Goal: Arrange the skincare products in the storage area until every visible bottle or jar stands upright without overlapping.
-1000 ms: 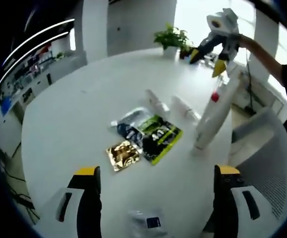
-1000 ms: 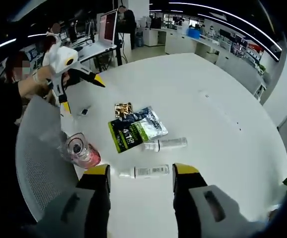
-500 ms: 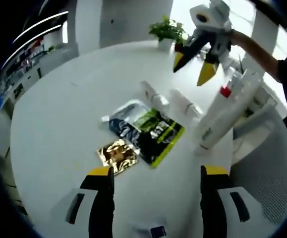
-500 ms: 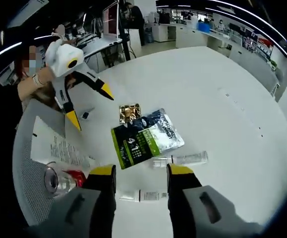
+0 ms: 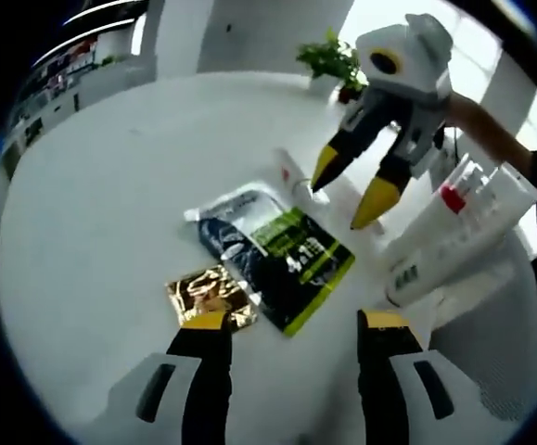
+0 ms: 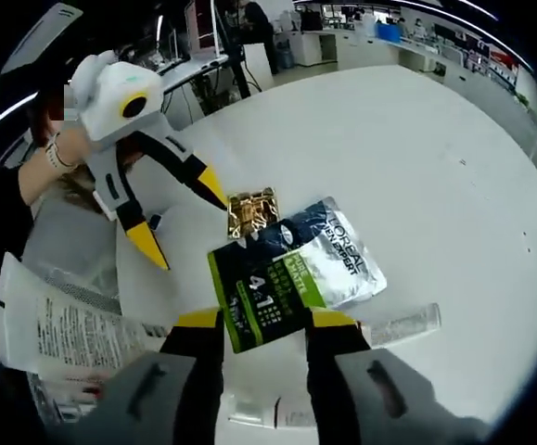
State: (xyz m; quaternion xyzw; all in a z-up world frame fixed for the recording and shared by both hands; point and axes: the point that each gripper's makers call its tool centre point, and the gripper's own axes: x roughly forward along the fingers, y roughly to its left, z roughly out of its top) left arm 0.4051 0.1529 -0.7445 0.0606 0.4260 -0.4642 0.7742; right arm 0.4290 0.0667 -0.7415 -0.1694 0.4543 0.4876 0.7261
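Left gripper view: green sachet (image 5: 291,255) lies flat on white table (image 5: 92,204).

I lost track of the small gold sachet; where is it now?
The gold sachet lies flat on the white table, against the green-and-black pouch, just ahead of the left gripper. In the right gripper view it sits at the pouch's far corner.

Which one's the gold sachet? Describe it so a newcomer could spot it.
Start at the round white table and find the flat packets lying near its middle. The biggest is a dark and green pouch printed "4 in 1"; the gold sachet lies just beside its dark end. It is the smallest packet, square, and the only crinkled metallic gold one.
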